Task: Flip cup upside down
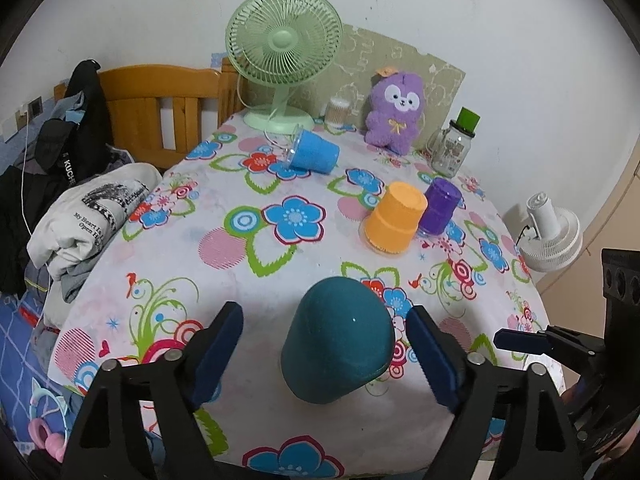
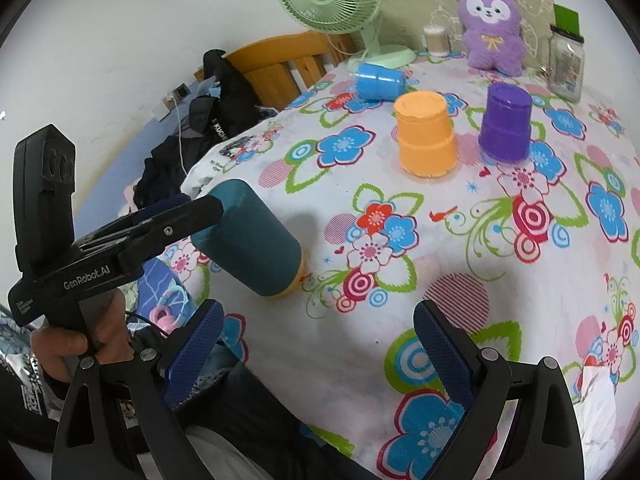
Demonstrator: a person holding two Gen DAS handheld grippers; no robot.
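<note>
The teal cup [image 1: 338, 340] stands upside down near the front edge of the table [image 1: 256, 280], on the flowered cloth, seen tilted in the right wrist view [image 2: 256, 240]. The left tool [image 1: 326, 356] is spread wide, its blue pads on either side of the cup without touching it. The right tool [image 2: 320, 364] is also spread, holding nothing, over bare cloth just beside the cup. Farther back, an orange cup [image 1: 394, 220] and a purple cup [image 1: 440, 208] stand upside down side by side. A blue cup [image 1: 314, 152] lies on its side near the green fan [image 1: 282, 52].
</note>
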